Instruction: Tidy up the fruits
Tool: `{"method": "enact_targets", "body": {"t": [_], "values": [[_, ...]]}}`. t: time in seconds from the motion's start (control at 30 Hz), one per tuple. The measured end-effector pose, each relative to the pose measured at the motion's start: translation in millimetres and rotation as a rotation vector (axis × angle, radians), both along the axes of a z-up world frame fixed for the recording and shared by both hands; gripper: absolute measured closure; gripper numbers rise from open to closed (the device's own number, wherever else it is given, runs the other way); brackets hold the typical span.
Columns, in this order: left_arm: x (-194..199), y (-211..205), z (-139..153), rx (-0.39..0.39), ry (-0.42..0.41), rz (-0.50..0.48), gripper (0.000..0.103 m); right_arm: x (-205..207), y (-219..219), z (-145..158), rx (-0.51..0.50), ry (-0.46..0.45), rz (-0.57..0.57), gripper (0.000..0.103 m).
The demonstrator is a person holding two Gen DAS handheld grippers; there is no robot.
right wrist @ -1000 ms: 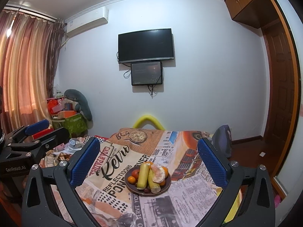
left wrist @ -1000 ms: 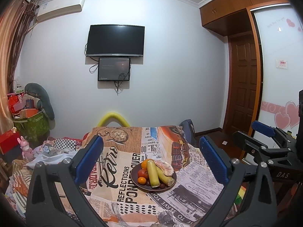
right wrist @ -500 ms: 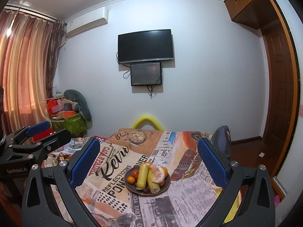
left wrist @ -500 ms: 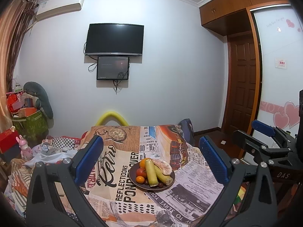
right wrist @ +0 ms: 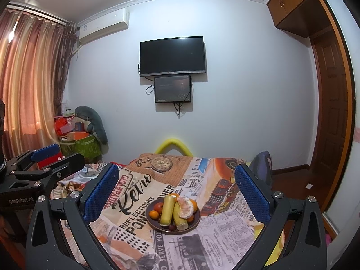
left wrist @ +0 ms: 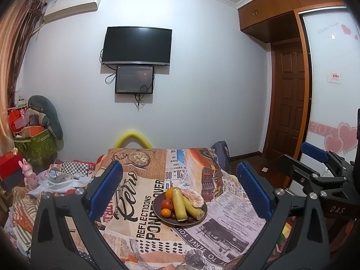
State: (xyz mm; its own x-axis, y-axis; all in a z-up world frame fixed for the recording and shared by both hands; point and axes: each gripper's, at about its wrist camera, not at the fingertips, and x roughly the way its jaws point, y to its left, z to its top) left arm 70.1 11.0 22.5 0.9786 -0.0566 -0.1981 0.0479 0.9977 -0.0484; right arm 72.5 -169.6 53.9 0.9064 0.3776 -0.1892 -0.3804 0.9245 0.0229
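Fingers first: your left gripper had its blue-padded fingers spread wide with nothing between them, and your right gripper was the same, pads far apart and empty. Both were held up above the near end of the table, well short of the fruit, and each camera caught the other gripper off to the side, the right one at the right edge of the left wrist view and the left one at the left edge of the right wrist view. The stuff you cared about was all on one dark round plate sitting on the newspaper-print tablecloth, roughly centered between your fingers in both views. On it were two long yellow-green pieces lying side by side pointing toward you, a peeled citrus resting against the right one, an orange at the back, a red tomato-looking fruit and a small orange one on the left, plus a couple of small dark round fruits at the front rim; couldn't tell what those were. Behind the table there was a yellow curved chair back, a wall TV with a smaller screen under it, and curtains on the left.
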Motion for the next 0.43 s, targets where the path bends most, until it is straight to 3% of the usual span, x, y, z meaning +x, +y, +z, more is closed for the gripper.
{"method": "enact_targets", "body": {"t": [0.43], "values": [[-0.5, -2.5, 0.2, 0.011, 0.003, -0.016, 0.000, 0.6, -2.5, -0.2, 0.004, -0.002, -0.005, 0.000]]}}
